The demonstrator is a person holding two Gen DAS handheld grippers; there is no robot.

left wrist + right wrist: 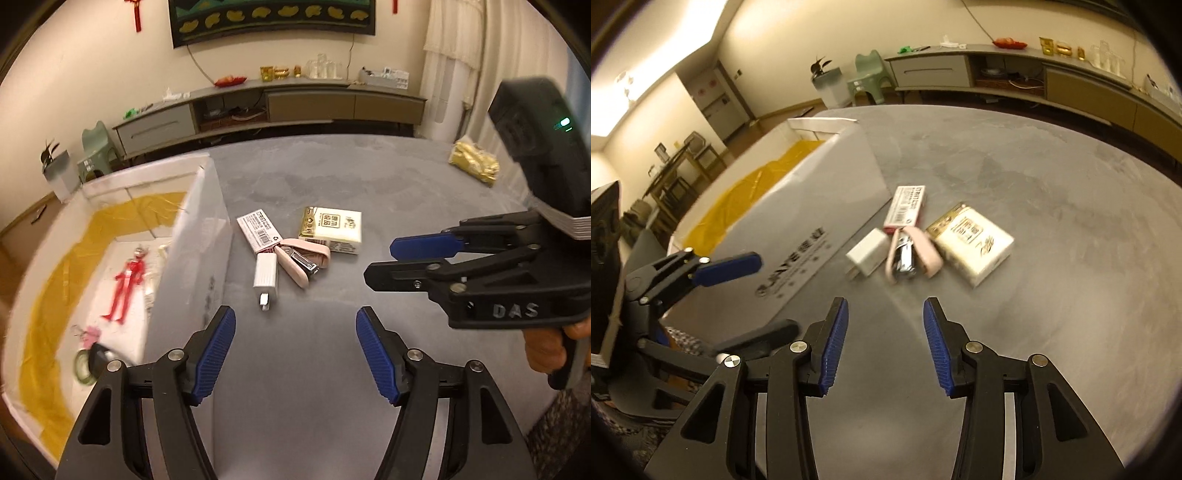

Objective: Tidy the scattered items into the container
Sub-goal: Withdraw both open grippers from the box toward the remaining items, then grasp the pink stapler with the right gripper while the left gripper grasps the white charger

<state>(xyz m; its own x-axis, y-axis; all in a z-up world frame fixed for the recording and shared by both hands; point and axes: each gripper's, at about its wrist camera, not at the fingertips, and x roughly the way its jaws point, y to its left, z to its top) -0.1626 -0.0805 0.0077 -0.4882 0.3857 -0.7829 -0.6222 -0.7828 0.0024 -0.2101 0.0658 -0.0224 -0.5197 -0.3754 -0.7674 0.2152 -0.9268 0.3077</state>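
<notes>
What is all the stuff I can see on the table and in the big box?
box: one, white with a yellow lining, left side of the table
red figure: one, red and silver, lying inside the box
keychain: one, pink, inside the box, near corner
tape roll: one, greenish, inside the box beside the keychain
charger: one, white, on the table by the box
stapler: one, pink, touching the charger
barcode packet: one, white, behind the charger
tissue pack: one, cream and gold, right of the stapler
gold bag: one, far right of the table
table: one, grey
left gripper: open, empty
right gripper: open, empty
</notes>
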